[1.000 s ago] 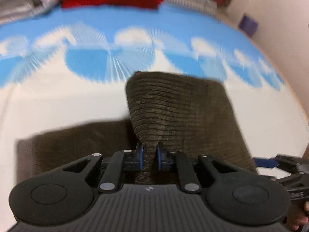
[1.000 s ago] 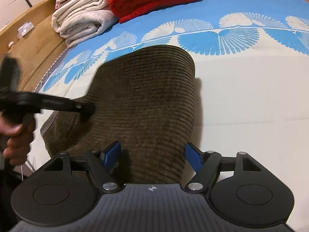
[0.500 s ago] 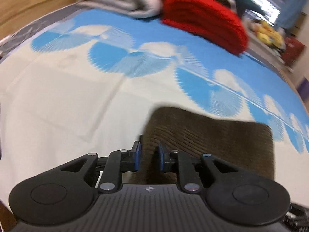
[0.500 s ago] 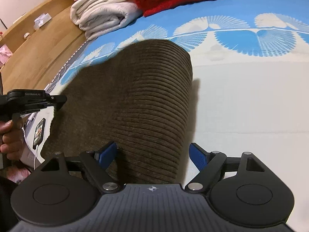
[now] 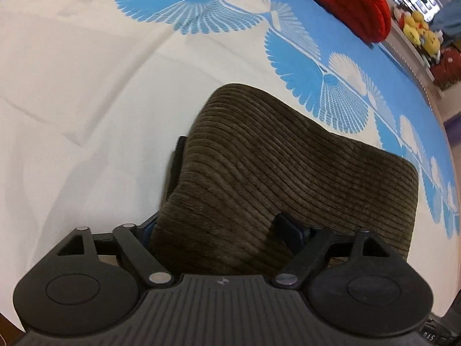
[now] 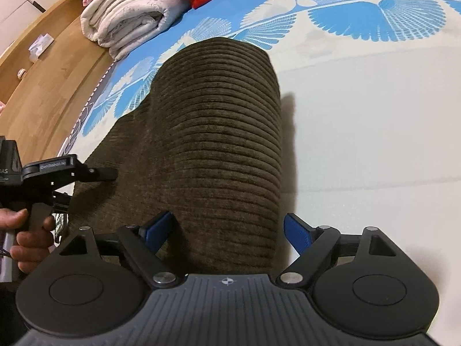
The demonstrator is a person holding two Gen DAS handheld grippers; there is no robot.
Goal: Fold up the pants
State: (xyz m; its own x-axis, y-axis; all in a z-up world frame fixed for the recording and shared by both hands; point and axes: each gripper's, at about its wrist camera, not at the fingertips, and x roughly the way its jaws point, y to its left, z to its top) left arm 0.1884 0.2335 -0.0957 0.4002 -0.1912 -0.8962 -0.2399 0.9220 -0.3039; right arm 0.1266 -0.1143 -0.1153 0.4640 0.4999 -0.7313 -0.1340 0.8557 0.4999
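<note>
1. While my left gripper (image 5: 222, 227) points steeply down at the bed, its jaws are opening, with brown corduroy between them; the fingers stand apart on either side of the cloth and I see no pad pressing on it.
2. My pants (image 6: 219, 150) lie folded on the bedspread (image 6: 374, 132), a thick brown corduroy bundle with a rounded fold at the far end, resting on the cream part just short of the blue fan pattern.
3. My right gripper (image 6: 227, 230) is spread wide over the near end of the bundle, and its jaws are closing slightly; the blue pads (image 6: 296, 232) flank the cloth, the right one clearly off it, the left one just beside its edge.
4. From the right wrist view, I see the left tool at the left edge of the picture, held in a hand (image 6: 26, 239), its finger tip reaching onto the lower layer of cloth.
5. Beyond the pants, a stack of white folded blankets (image 6: 129, 20) sits at the bed's far corner, with a red blanket (image 5: 340, 3) next to it.
6. Past the red blanket, in the left wrist view, yellow plush toys (image 5: 420, 34) sit on a shelf.
7. Wooden flooring (image 6: 43, 86) runs along the bed's left side.
</note>
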